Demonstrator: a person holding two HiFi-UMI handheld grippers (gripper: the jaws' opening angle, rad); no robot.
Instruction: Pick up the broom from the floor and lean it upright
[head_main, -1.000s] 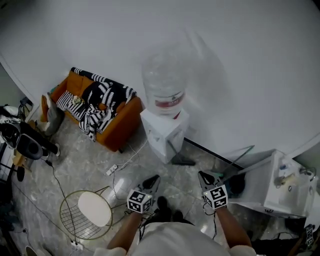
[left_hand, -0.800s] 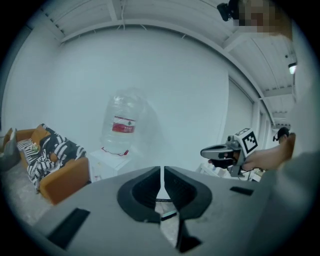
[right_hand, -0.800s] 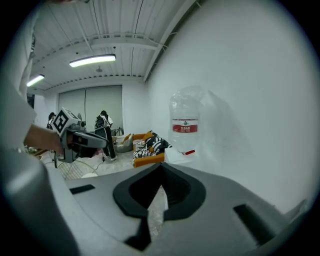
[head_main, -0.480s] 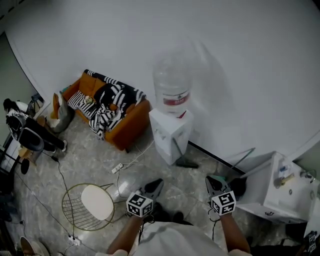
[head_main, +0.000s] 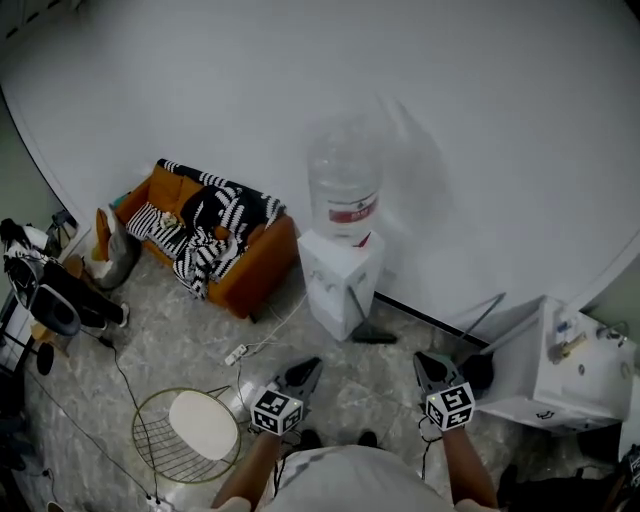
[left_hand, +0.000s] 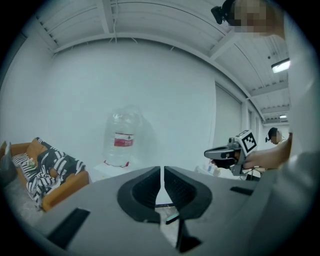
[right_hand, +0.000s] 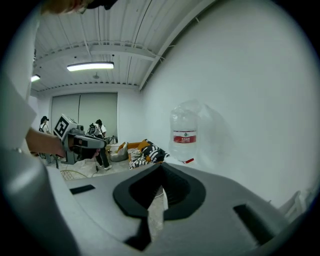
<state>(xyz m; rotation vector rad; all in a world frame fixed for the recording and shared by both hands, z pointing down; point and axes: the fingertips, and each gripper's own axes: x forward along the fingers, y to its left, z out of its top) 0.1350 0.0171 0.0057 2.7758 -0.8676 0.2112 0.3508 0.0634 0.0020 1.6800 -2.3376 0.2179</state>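
A white wall (head_main: 480, 120) stands behind an orange sofa (head_main: 257, 262) and a water dispenser (head_main: 340, 280); the grey floor (head_main: 170, 345) is perhaps marble.

Dark broom (head_main: 368, 334), head on floor, handle tilted against water dispenser (head_main: 335, 278)

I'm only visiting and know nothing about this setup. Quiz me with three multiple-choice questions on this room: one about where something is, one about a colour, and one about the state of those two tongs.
1. Where does the clear plastic water bottle with a red label stand?
A) on the floor
B) on the white box-shaped dispenser
C) on the round wire chair

2. What colour is the long sofa left of the dispenser?
A) orange
B) blue
C) green

3. How are the left tongs and right tongs?
A) both wide open
B) both gripping the bottle
C) both shut, empty

Answers:
1 B, the bottle rises from the dispenser's top.
2 A, its uncovered front is orange.
3 C, each gripper view shows the pads together with nothing between them.
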